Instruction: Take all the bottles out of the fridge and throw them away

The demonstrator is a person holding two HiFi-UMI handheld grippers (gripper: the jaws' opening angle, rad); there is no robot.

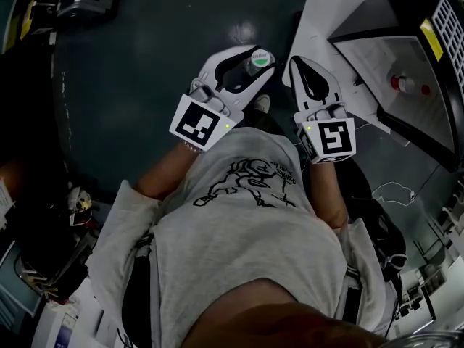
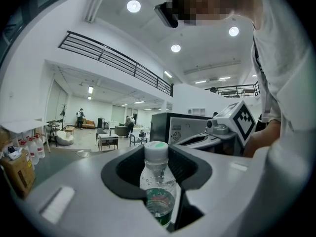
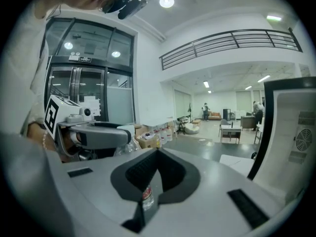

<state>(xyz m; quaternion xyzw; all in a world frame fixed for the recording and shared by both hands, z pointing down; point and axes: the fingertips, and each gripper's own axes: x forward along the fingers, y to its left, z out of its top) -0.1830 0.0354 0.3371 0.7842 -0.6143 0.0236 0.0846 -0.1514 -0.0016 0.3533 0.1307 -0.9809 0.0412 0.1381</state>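
My left gripper (image 1: 250,64) is shut on a clear plastic bottle (image 1: 259,59) with a white and green cap. In the left gripper view the bottle (image 2: 158,181) stands upright between the jaws, its green label low down. The right gripper (image 1: 301,65) is beside it, jaws shut with nothing held. In the right gripper view only a sliver of a red-labelled thing (image 3: 147,197) shows through the slit. The open fridge (image 1: 406,20) stands to the right, with a red-capped bottle (image 1: 406,85) inside it.
The fridge sits on a white table (image 1: 326,13). Dark floor (image 1: 145,64) lies ahead and to the left. Several bottles (image 2: 33,149) and a cardboard box (image 2: 17,174) stand far left. Small tables (image 2: 108,139) and people are far off in the hall.
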